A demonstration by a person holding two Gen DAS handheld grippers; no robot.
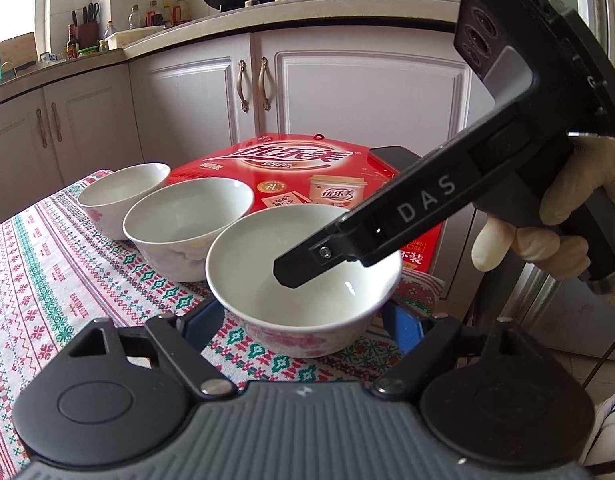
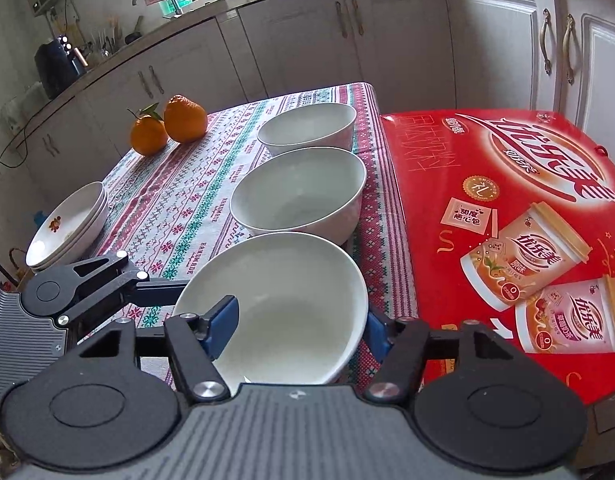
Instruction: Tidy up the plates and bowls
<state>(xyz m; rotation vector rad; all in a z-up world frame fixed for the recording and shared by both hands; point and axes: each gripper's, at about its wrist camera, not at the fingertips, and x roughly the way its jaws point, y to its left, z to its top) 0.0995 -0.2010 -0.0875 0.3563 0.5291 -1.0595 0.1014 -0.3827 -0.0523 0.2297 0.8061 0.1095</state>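
**Right gripper clamping nearest bowl**

Nearest bowl (image 2: 291,304) is sitting at the tabletop's near right edge, with the right gripper (image 2: 303,322) closing its blue pads (image 2: 223,320) on the rim, one inside, one outside. Left gripper (image 1: 307,320) is straddling the same bowl; its pads are hidden, so contact cannot be told. Two more bowls (image 2: 299,196) are lining up behind along the right edge, beside a red box (image 2: 507,216). Stacked plates (image 2: 67,224) are resting at the left edge; two oranges (image 2: 167,128) are lying towards the far left corner.

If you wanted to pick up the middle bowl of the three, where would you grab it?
Probably by its rim. The middle bowl stands upright with its mouth open, so one finger can drop inside from above and one stay outside. Its sides toward the far bowl and near bowl are crowded; the tablecloth side looks freer.
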